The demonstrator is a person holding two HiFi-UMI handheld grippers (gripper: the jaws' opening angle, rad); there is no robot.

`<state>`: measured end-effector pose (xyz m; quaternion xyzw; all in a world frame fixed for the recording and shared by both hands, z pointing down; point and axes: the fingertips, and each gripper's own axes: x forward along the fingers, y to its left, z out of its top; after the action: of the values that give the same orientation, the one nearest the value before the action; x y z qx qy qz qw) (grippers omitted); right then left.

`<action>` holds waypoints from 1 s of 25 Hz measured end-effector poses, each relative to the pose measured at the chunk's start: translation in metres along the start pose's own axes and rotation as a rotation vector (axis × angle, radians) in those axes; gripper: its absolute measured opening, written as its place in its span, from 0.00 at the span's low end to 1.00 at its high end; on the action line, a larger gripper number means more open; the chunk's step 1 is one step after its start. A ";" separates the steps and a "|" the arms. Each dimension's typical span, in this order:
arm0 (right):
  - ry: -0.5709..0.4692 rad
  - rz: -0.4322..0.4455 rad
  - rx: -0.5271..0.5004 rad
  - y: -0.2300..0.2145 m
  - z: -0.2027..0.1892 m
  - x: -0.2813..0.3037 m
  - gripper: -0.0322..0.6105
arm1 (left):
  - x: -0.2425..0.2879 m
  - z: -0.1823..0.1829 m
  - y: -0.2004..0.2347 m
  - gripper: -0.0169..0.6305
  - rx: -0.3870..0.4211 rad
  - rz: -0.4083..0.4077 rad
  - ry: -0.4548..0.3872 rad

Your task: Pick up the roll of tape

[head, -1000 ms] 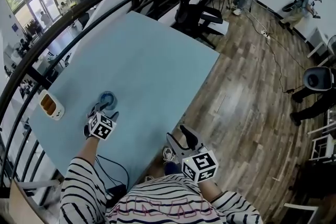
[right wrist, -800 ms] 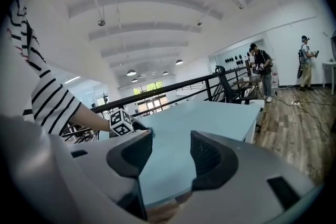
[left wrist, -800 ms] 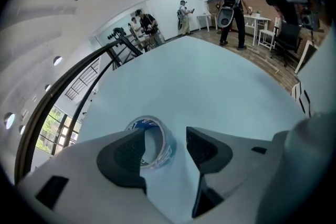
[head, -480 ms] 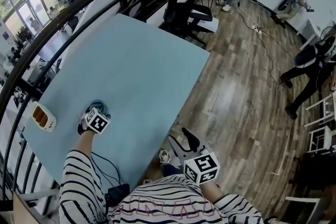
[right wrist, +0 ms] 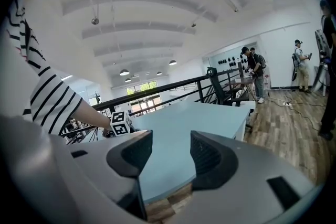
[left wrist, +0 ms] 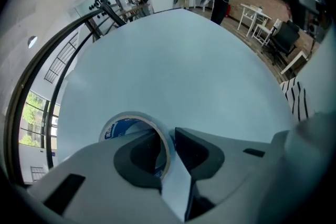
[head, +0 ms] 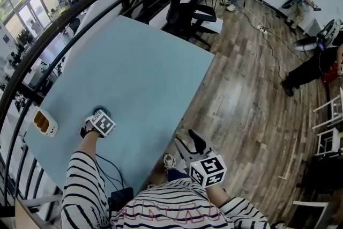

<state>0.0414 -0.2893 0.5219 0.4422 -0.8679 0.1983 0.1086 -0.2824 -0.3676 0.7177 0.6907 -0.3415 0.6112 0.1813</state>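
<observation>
The roll of tape [left wrist: 126, 117], a pale ring with a blue-printed core, lies flat on the light blue table [head: 144, 72] near its left front. My left gripper [left wrist: 170, 141] points steeply down over it, one jaw inside the ring and the other outside. Its jaws are closing, and the ring's wall is squeezed between the pads. In the head view this left gripper [head: 96, 115] and its marker cube cover the roll. My right gripper [head: 187, 142] hangs off the table's front edge above the wood floor. This right gripper [right wrist: 170, 152] is open, with nothing between its jaws.
A small white and orange device [head: 44, 122] sits at the table's left corner. A black railing [head: 32, 56] curves along the table's far left side. Black chairs [head: 198, 13] stand beyond the far edge. People stand at the back right, where a cable [head: 273, 40] crosses the floor.
My left gripper dropped onto the tape roll, which showed ahead of it a second ago and is now covered. My right gripper shifted slightly.
</observation>
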 end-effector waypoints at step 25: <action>-0.029 -0.009 0.010 0.041 -0.021 -0.043 0.39 | -0.142 0.047 -0.064 0.15 -0.018 0.204 -0.562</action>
<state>0.0332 -0.2274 0.5150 0.4496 -0.8664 0.1955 0.0947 -0.2071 -0.3191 0.5820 0.7934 -0.4511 0.4081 0.0235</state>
